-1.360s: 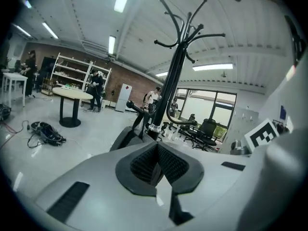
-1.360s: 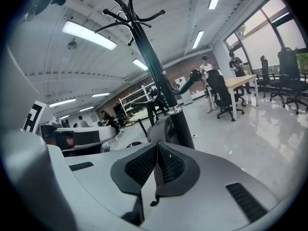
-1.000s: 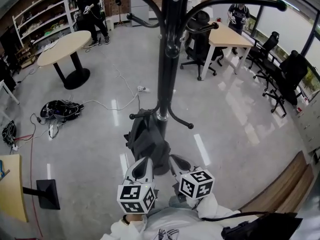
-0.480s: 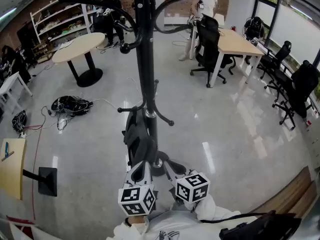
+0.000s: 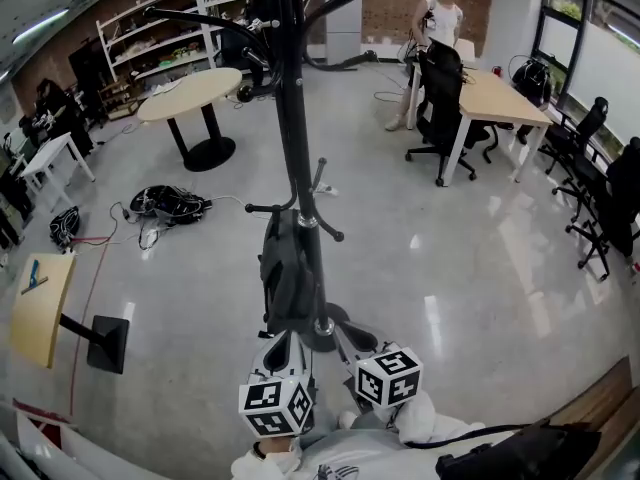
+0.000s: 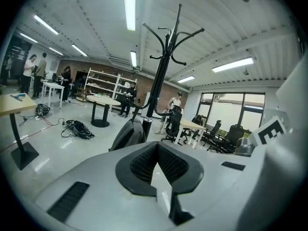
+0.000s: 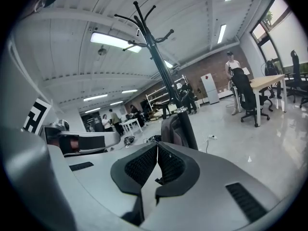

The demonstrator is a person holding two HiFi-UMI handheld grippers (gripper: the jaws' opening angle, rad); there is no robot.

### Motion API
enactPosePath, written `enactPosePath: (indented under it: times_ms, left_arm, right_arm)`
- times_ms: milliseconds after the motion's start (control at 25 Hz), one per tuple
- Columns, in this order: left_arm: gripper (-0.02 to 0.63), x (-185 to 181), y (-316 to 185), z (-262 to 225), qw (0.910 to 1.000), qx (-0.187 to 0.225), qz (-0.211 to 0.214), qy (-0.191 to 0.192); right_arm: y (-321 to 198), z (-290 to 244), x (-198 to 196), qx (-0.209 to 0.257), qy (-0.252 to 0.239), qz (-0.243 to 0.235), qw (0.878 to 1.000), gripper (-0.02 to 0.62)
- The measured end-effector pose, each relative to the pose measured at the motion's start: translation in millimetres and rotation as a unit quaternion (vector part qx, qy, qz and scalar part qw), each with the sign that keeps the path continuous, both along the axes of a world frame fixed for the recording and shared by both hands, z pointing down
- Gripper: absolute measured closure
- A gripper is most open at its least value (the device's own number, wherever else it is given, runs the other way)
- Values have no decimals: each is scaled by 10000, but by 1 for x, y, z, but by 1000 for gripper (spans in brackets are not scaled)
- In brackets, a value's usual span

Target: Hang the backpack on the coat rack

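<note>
Both tools sit low in the head view, the left hand-held gripper [image 5: 284,346] and the right hand-held gripper [image 5: 352,336] side by side, pointing toward the foot of the coat rack [image 5: 291,118]. The dark backpack [image 5: 284,273] hangs against its pole, just under the lower hooks (clear of both tools). The left gripper view shows its jaws pressed together with nothing between them, backpack and rack ahead. The right gripper view shows the same: jaws together and empty, the backpack beside the pole beyond.
</note>
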State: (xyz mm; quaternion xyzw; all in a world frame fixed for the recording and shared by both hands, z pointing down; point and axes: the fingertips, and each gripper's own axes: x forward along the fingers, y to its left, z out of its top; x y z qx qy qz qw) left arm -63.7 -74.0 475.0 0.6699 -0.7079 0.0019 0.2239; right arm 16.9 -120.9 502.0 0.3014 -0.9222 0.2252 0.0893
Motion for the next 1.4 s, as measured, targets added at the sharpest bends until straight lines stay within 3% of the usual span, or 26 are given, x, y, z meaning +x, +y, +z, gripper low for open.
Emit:
enactPosePath:
  times_ms: [600,880,1200,1400]
  left_arm:
    - [603,3,14,-18,9998,184,-4,-123]
    - [603,-3,21,-9,9999,53,-104,-36]
    - [603,-1,24,-1,9999,-47,-87,31]
    - [603,3,23,-4,9999,91,6,107]
  right_arm:
    - [24,-23,-11,281,-93,-215,9993,581]
    - [34,-16,-16,335,52,-420,9985,583]
    - [37,-10,-11,213,17,-329,9992,583]
    - [36,-8,-5,200,41,-247,9995,583]
